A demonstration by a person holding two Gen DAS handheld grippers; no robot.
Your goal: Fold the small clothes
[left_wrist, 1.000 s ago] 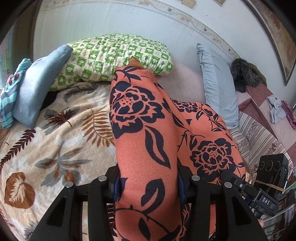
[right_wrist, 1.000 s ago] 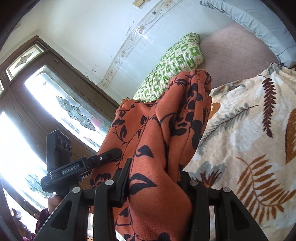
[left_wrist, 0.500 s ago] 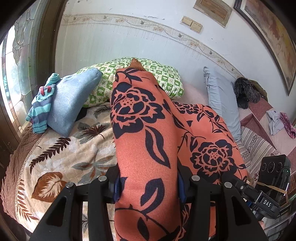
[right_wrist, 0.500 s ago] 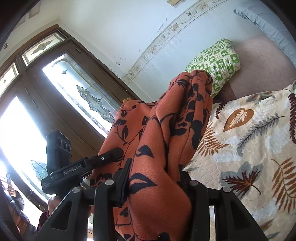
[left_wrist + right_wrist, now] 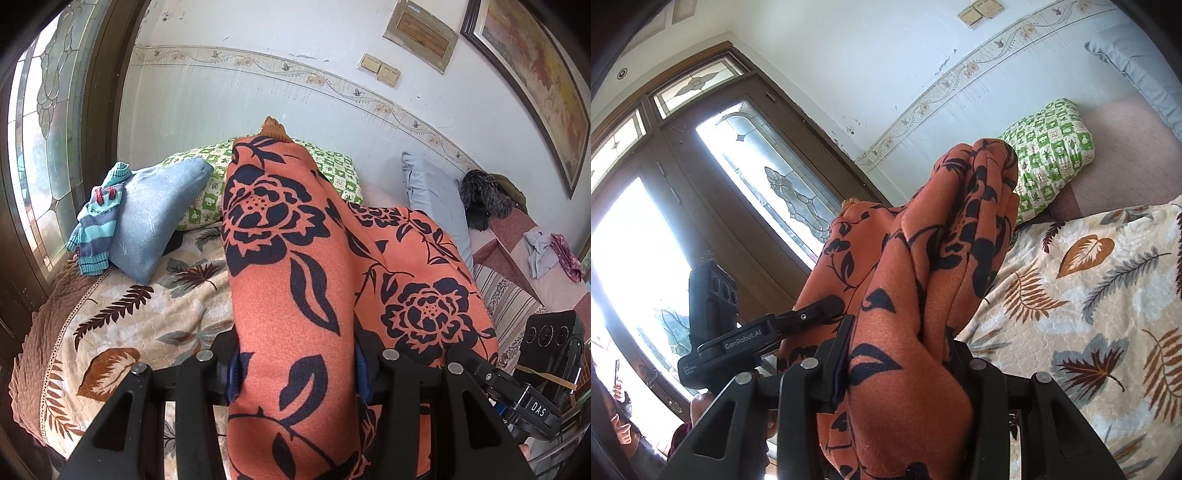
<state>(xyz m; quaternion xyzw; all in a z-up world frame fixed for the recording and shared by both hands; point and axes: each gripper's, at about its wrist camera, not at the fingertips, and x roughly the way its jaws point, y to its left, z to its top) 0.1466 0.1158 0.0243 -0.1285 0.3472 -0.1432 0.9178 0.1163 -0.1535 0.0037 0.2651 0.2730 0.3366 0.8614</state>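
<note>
An orange garment with dark navy flowers hangs between both grippers, lifted above the bed. My left gripper is shut on one bunch of it; the cloth drapes forward over the fingers and hides them. My right gripper is shut on another bunch of the same garment, which stands up in folds before the camera. The right gripper's body shows at the lower right of the left wrist view, and the left gripper's body shows at the left of the right wrist view.
Below lies a bed with a leaf-print quilt. A green checked pillow, a blue pillow, a striped garment and a grey pillow lie at the head. A glass door stands at the left.
Both grippers have risen with the garment and tilted upward: the bed has dropped lower in both views and more wall and door show. Both grips are unchanged.
</note>
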